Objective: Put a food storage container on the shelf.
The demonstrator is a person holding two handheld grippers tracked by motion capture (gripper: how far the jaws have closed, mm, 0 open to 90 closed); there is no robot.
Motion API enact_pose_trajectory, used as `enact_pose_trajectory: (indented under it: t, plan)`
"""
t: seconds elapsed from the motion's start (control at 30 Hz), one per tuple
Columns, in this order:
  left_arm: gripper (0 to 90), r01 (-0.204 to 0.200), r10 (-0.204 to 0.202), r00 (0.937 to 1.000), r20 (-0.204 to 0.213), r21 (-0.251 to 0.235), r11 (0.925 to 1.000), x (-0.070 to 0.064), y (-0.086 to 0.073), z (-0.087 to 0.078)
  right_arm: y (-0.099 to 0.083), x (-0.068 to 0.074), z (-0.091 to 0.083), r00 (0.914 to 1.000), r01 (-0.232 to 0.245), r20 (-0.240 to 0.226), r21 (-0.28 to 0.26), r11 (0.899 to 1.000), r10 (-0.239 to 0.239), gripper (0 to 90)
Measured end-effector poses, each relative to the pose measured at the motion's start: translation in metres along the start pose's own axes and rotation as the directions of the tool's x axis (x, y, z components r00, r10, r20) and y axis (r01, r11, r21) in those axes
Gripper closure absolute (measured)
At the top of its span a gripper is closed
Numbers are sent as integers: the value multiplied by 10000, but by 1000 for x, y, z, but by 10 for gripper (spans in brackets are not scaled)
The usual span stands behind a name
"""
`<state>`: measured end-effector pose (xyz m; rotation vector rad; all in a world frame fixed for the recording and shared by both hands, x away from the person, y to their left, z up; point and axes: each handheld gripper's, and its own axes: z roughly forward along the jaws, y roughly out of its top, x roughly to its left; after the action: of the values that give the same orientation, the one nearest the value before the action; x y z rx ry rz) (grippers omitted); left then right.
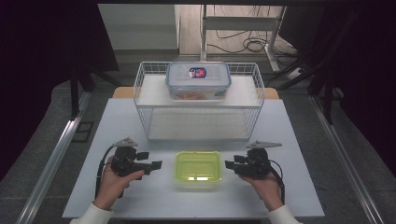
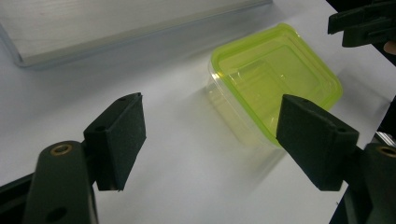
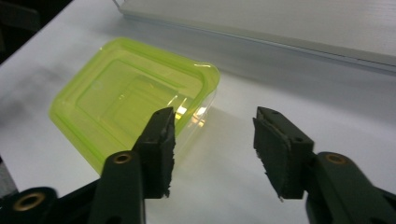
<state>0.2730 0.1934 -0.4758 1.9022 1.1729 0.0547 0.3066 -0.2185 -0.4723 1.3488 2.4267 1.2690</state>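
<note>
White table [image 1: 140, 186], green-lidded tub [image 1: 198, 166], wire basket [image 1: 144, 93] under blue-rimmed box [image 1: 198, 80].

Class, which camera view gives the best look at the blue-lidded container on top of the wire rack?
The high view: there the blue-lidded container appears whole, resting on the wire rack beyond the green-lidded box. The two gripper views look at the green-lidded box and the rack's bottom edge, well below where the container sits.

Blue-lidded box [image 1: 198, 81] contents blurred — label unreadable; forearms cut off.
</note>
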Motion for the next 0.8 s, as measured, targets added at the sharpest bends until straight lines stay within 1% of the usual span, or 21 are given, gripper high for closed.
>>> enact_pose_trajectory:
  t: [0.07, 0.27, 0.33, 0.37, 0.43, 0.47, 0.53, 0.6, 0.7, 0.8]
  plan:
    - [236, 30, -30, 10000, 35, 94, 10000, -1, 0, 3, 0, 0, 0, 9998, -143, -144, 0, 9999, 143, 437]
    - [230, 40, -43, 9999, 133, 213, 9998, -3, -1, 9, 0, 0, 2, 9995, -187, -269, 44, 9998, 188, 400]
    - [224, -78, 75, 9999, 113, 296, 9995, -6, -2, 14, 0, 1, 5, 9989, -279, -365, 116, 9995, 283, 384]
    - [223, 6, -11, 9998, 179, 288, 9996, -6, -3, 17, 0, 1, 5, 9989, -281, -380, 164, 9995, 287, 380]
    - [220, 270, -285, 9986, 437, 325, 9991, -4, -3, 22, 0, 0, 7, 9982, -367, -462, 193, 9991, 376, 374]
    - [218, 270, -285, 9986, 437, 325, 9991, -4, -3, 22, 0, 0, 7, 9982, -367, -462, 193, 9991, 376, 374]
    - [219, 461, -480, 9974, 541, 368, 9983, -5, -3, 29, 0, 0, 8, 9973, -461, -562, 166, 9988, 469, 371]
    - [219, 480, -504, 9969, 608, 399, 9980, -5, -3, 32, 0, 0, 8, 9971, -494, -580, 159, 9987, 502, 371]
    - [222, 693, -731, 9940, 819, 475, 9965, -7, -1, 40, 1, -1, 10, 9961, -580, -655, 129, 9982, 587, 371]
    - [227, 800, -843, 9921, 932, 490, 9956, -7, 0, 44, 1, -1, 11, 9956, -651, -662, 134, 9978, 658, 371]
